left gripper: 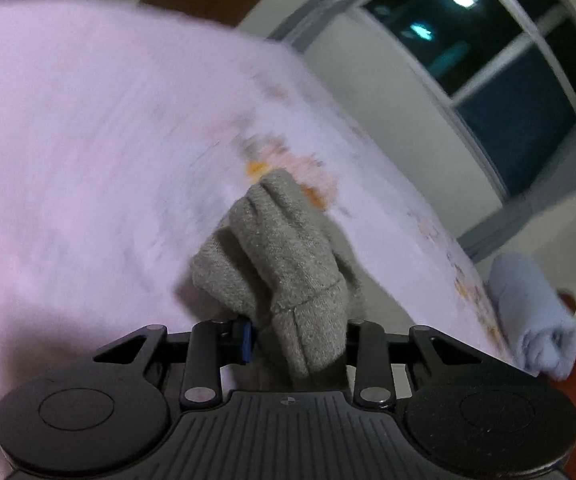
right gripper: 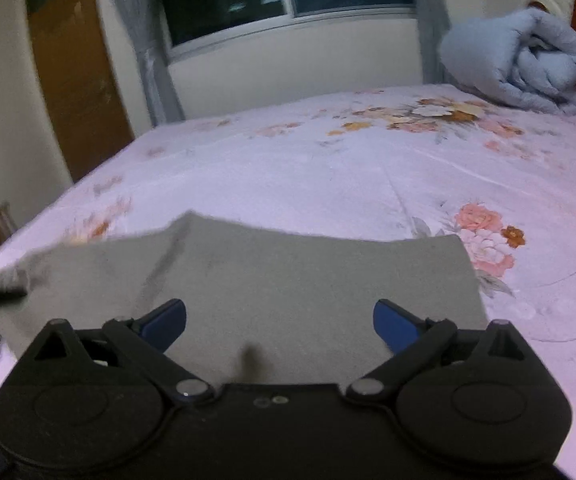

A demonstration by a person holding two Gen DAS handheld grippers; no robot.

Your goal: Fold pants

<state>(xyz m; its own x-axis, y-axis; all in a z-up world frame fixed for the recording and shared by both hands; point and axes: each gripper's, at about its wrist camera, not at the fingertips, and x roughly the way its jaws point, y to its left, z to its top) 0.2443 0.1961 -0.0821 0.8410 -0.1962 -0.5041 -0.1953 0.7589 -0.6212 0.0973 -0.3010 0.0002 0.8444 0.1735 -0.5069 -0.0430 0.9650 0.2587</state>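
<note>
Lying flat on the flowered pink bed sheet [right gripper: 328, 176] near its front edge, the grey pants [right gripper: 272, 276] show one pair only, with a lifted crease toward their left side. In the left wrist view a bunched cuff end of the same cloth [left gripper: 288, 264] is pinched between the closed-in jaws of the left tongs [left gripper: 296, 340], raised off the sheet; this view is blurred. The right tongs [right gripper: 280, 320] hang just over the flat part, their two blue fingers [right gripper: 166, 320] spread wide and holding nothing. Beyond the pants the sheet is free up to the far edge. One rolled blue blanket [right gripper: 520, 60] sits at the far right corner, well apart from the pants
</note>
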